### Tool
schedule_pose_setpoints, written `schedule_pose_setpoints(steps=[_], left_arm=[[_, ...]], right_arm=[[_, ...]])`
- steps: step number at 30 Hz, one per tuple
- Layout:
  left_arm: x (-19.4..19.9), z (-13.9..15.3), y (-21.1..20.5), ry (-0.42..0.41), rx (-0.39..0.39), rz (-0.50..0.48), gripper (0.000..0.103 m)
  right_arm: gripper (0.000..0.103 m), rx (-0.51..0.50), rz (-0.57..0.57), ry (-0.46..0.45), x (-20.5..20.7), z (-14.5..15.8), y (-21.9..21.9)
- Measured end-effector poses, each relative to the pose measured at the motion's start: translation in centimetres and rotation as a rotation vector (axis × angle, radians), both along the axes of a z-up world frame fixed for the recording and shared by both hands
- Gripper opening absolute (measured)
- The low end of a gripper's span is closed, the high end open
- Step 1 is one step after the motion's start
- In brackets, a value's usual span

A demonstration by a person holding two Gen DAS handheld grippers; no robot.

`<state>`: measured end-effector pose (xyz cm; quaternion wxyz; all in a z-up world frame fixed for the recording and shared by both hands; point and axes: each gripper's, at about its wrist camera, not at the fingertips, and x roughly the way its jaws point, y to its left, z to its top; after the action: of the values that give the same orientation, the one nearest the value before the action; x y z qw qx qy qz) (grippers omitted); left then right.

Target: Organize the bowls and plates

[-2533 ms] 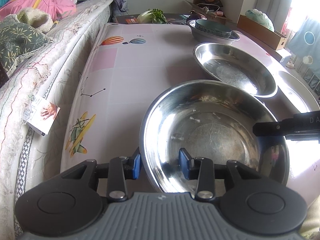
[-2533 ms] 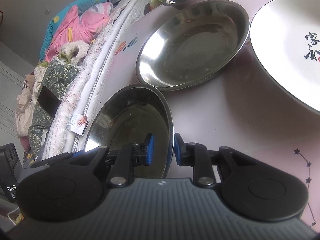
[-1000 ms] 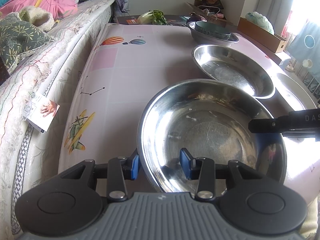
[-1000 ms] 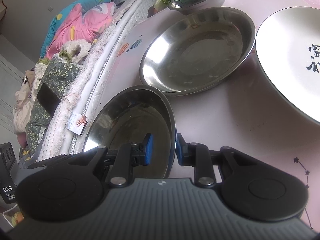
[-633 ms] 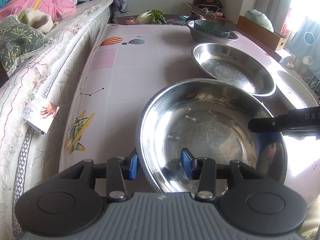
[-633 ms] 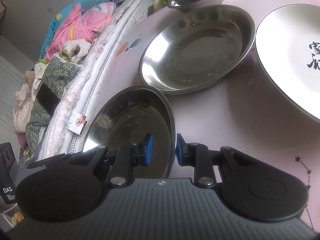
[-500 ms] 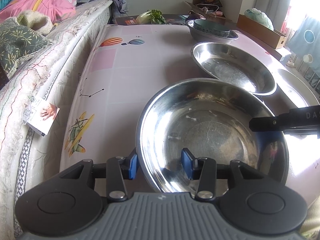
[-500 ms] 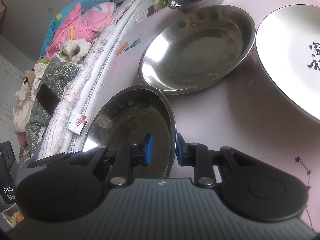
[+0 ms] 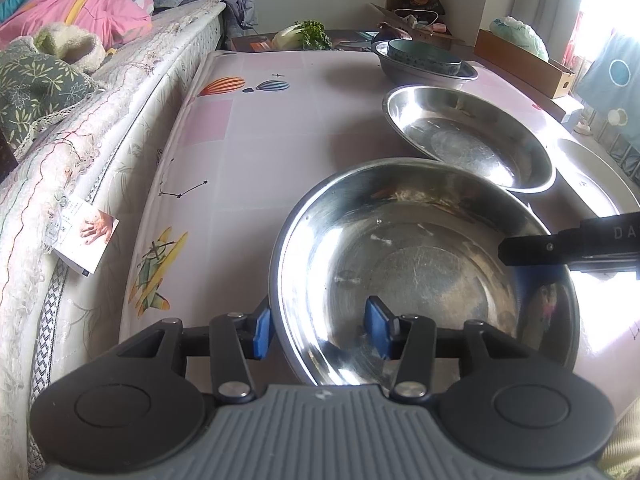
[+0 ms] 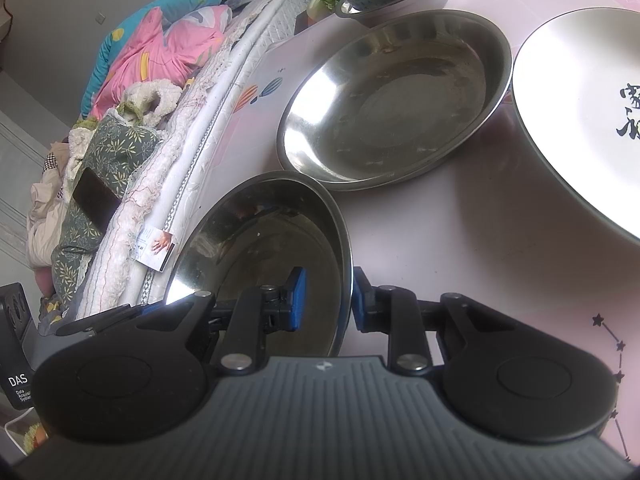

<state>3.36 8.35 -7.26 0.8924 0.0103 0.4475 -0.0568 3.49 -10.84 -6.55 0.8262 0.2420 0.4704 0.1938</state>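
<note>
A large steel bowl (image 9: 420, 256) is held between both grippers just above the pink table (image 9: 256, 148). My left gripper (image 9: 318, 334) straddles its near rim, one blue pad outside and one inside. My right gripper (image 10: 326, 298) is shut on the opposite rim of the same bowl (image 10: 260, 248); its black body shows in the left wrist view (image 9: 572, 246). A second steel bowl (image 9: 468, 136) (image 10: 396, 92) lies just beyond. A white plate with black characters (image 10: 584, 112) lies to its right. A teal bowl (image 9: 424, 56) sits in a steel basin at the far end.
A mattress edge with bedding (image 9: 80, 128) runs along the table's left side, a paper tag (image 9: 86, 236) hanging from it. Vegetables (image 9: 302, 36) and a cardboard box (image 9: 524, 60) stand at the back.
The held bowl has barely shifted; both grippers keep their places on its rim. The scene has drifted very slightly.
</note>
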Motion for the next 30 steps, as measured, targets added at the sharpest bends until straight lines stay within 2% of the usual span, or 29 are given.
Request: schedule_pose_setpoints(steps=[30], left_arm=[[-0.25,0.41,-0.14,-0.003,0.009,0.012,0.048]], right_arm=[[0.024,-0.021,0.011,-0.026,-0.06,0.56,0.35]])
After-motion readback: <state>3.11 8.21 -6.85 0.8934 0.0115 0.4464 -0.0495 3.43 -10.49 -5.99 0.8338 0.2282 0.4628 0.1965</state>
